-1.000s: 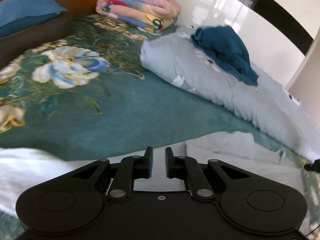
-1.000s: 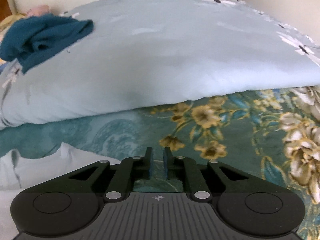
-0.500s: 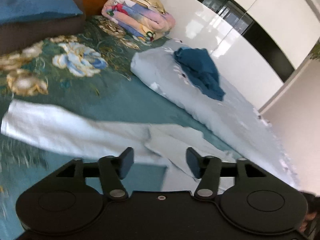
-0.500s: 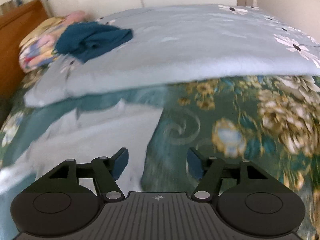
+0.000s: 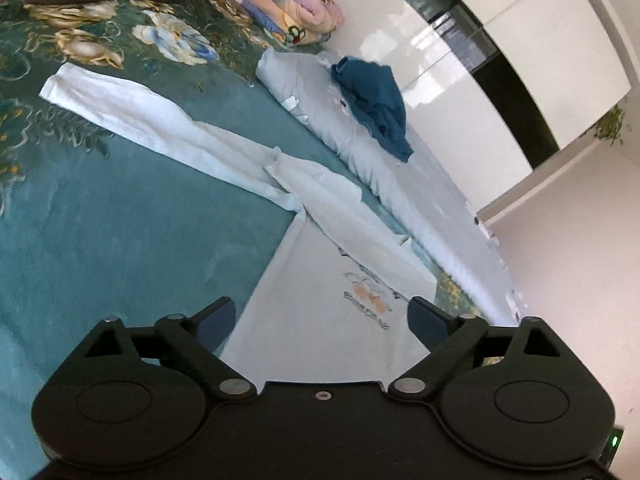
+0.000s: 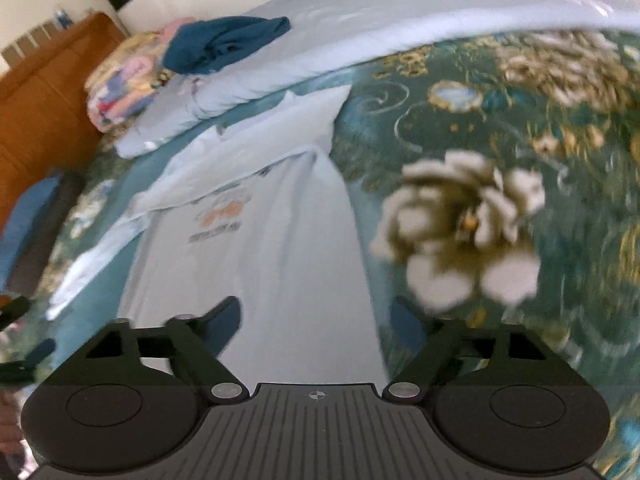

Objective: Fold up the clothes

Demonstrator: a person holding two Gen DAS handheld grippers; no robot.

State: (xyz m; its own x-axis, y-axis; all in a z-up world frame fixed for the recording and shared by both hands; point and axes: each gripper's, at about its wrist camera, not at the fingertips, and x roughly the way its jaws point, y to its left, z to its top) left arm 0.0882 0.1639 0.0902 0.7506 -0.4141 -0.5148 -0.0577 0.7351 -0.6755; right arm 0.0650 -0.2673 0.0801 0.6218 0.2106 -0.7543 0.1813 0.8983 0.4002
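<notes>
1. A white long-sleeved shirt [image 5: 320,300] lies spread flat across the middle of the frame on the green floral bedspread [image 5: 120,240].
2. The left gripper [image 5: 320,320] and right gripper [image 6: 316,320] hover over its hem, jaws wide apart, holding nothing.
3. A dark blue garment [image 5: 376,104] sits on the pale folded quilt [image 5: 400,184], upper centre.

white shirt [image 5: 320,312] print, lettering unreadable

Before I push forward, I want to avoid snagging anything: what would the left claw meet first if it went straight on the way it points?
Most likely the white long-sleeved shirt spread on the bed. The left claw is open over its printed chest. Depth is unclear.
</notes>
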